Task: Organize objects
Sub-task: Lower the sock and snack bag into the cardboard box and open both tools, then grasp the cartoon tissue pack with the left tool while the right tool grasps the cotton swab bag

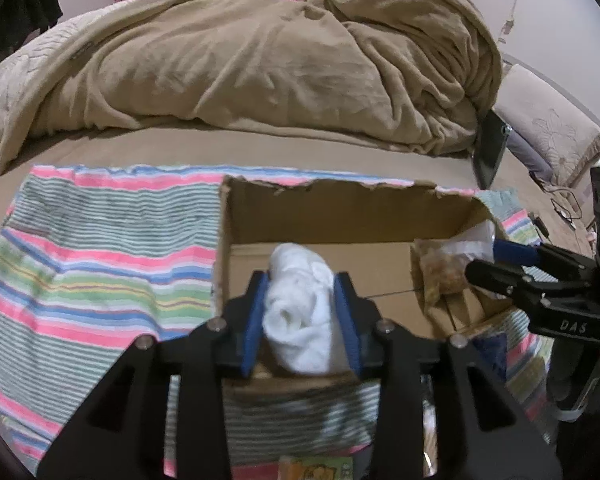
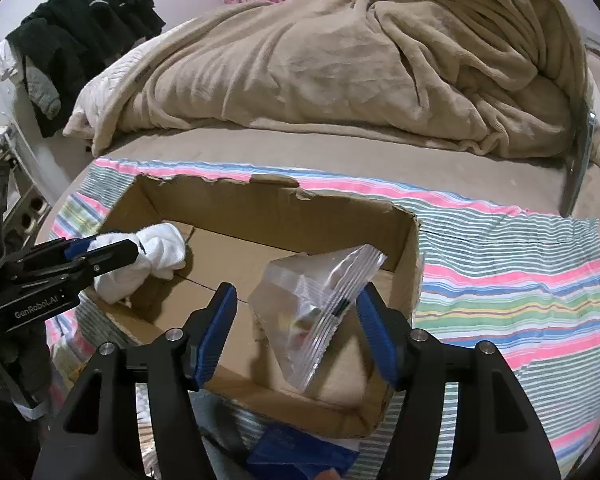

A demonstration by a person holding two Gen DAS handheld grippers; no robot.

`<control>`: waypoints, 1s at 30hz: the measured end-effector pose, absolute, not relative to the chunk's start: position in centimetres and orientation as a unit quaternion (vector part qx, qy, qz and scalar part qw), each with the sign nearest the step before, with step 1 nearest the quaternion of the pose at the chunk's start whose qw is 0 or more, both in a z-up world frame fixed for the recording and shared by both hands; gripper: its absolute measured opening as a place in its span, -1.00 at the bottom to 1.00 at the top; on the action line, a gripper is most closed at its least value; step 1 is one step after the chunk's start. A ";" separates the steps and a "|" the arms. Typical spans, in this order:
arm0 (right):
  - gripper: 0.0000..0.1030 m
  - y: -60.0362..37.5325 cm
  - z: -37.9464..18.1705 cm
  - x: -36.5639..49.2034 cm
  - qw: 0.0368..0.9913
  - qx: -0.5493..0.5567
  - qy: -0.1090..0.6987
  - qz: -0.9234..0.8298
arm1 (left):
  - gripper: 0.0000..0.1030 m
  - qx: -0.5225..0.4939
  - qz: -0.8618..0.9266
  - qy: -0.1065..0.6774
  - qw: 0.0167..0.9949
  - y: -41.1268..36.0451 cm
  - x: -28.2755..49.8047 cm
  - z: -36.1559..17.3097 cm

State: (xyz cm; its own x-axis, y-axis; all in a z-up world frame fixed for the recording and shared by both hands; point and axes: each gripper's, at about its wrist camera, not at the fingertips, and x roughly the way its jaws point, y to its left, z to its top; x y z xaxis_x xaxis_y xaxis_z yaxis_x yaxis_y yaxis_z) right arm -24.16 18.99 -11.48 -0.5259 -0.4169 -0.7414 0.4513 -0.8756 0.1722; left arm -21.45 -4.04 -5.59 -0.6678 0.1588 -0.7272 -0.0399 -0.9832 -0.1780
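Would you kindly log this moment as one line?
left claw: shut on white cloth | right claw: open around plastic bag | both over cardboard box

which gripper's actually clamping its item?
The left gripper: jaws shut on the white cloth. The right gripper stands open around the plastic bag.

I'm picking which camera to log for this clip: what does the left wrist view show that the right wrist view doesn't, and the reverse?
Only the left wrist view shows the grey embroidered pillow and tangled black cables at far right. Only the right wrist view shows the pile of black clothes at upper left and the wide gap between the right gripper fingers around the clear zip-lock plastic bag. Both show the open brown cardboard box, the rolled white cloth clamped in the left gripper, the striped pastel towel and the rumpled tan blanket.
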 end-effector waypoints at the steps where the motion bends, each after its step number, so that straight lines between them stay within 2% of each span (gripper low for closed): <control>1: 0.42 19.0 -11.3 -23.9 0.249 0.416 0.020 -0.874 | -0.29 -0.402 0.911 -0.073 0.053 -4.1 -21.2 -5.3; 2: 0.48 19.0 -11.0 -23.7 0.248 0.412 0.020 -0.876 | -0.26 -0.399 0.913 -0.070 0.052 -4.0 -20.7 -4.9; 4: 0.49 19.1 -10.2 -22.9 0.248 0.404 0.018 -0.880 | 0.00 -0.394 0.915 -0.068 0.051 -3.9 -19.8 -4.2; 5: 0.50 19.2 -9.8 -22.5 0.247 0.401 0.017 -0.882 | 0.32 -0.387 0.918 -0.066 0.047 -3.9 -19.0 -3.7; 6: 0.50 19.3 -9.4 -22.2 0.246 0.398 0.016 -0.884 | 0.43 -0.379 0.922 -0.063 0.041 -3.8 -18.5 -3.2; 21: 0.51 19.3 -4.6 -14.2 0.261 0.366 0.007 -0.893 | 0.49 -0.314 0.947 -0.056 0.049 -3.1 -9.0 3.1; 30: 0.52 18.9 -3.9 -10.3 0.282 0.361 0.002 -0.889 | 0.55 -0.314 0.947 -0.057 0.044 -3.4 -5.6 3.0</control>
